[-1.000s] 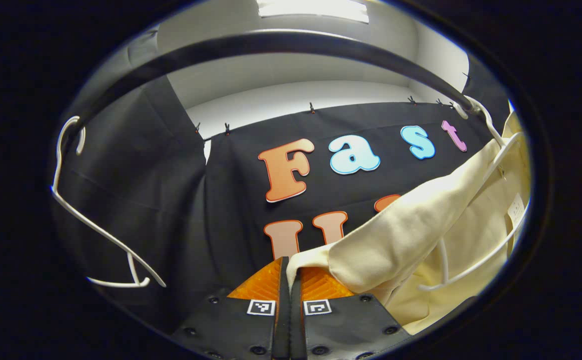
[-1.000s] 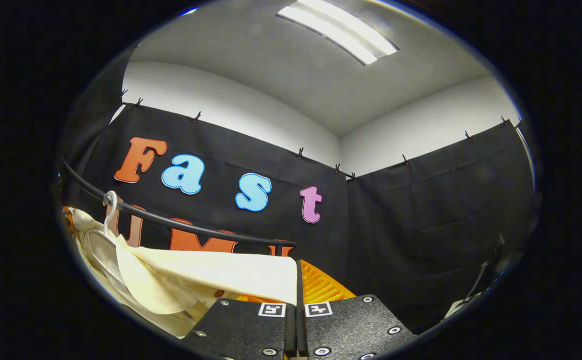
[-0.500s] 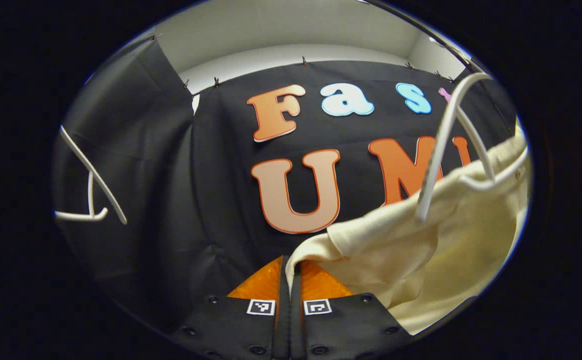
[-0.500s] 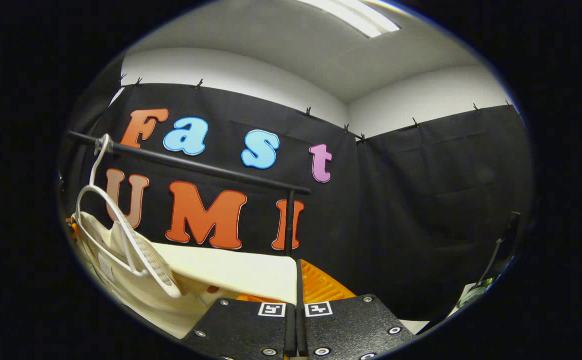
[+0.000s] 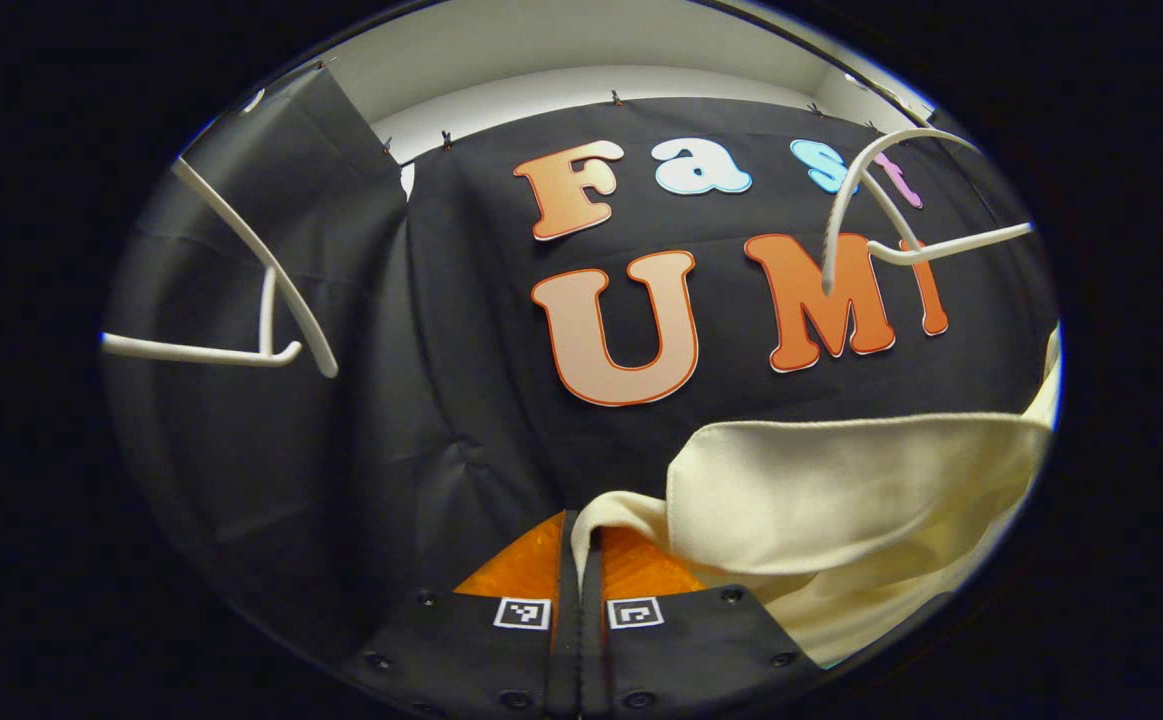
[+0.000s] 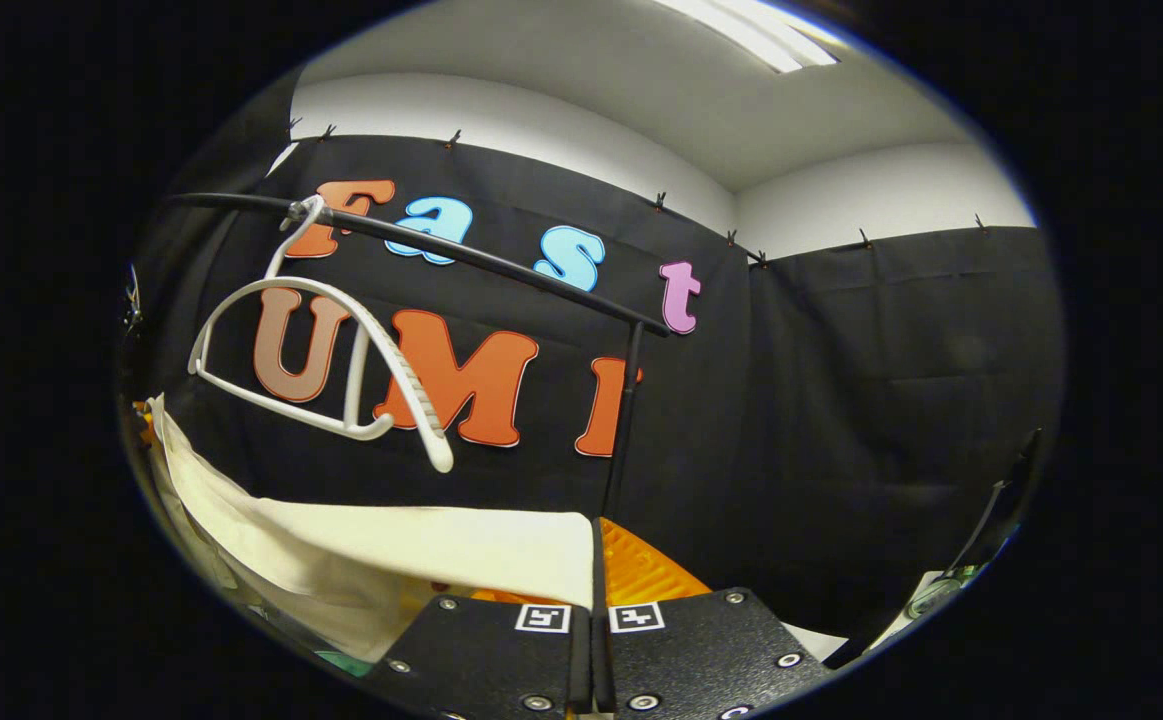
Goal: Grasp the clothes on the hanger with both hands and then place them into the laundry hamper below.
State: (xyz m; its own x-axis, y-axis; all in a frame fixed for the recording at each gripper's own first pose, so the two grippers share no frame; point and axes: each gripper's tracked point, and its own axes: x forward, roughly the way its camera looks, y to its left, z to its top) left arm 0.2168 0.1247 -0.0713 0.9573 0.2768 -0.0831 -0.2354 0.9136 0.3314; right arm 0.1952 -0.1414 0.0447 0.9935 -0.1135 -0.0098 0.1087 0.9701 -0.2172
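A cream garment (image 5: 841, 500) stretches between both grippers, below its hanger and free of it. My left gripper (image 5: 579, 545) is shut on one corner of the cloth, which folds over its orange fingers (image 5: 521, 565). In the right gripper view the same cream garment (image 6: 391, 550) runs leftward from my right gripper (image 6: 596, 560), shut on its other edge. The bare white hanger (image 6: 341, 370) hangs from the black rail (image 6: 461, 255) above the cloth. From the left gripper view that hanger (image 5: 881, 210) sits at the upper right.
A second bare white hanger (image 5: 241, 300) hangs at the left in the left gripper view. The rail's black upright post (image 6: 623, 410) stands just behind my right gripper. A bit of green (image 6: 341, 662) peeks under the cloth at the bottom left.
Both grippers have dropped with the garment. The cloth has slid off the white hanger, which now hangs bare above it on the rail.
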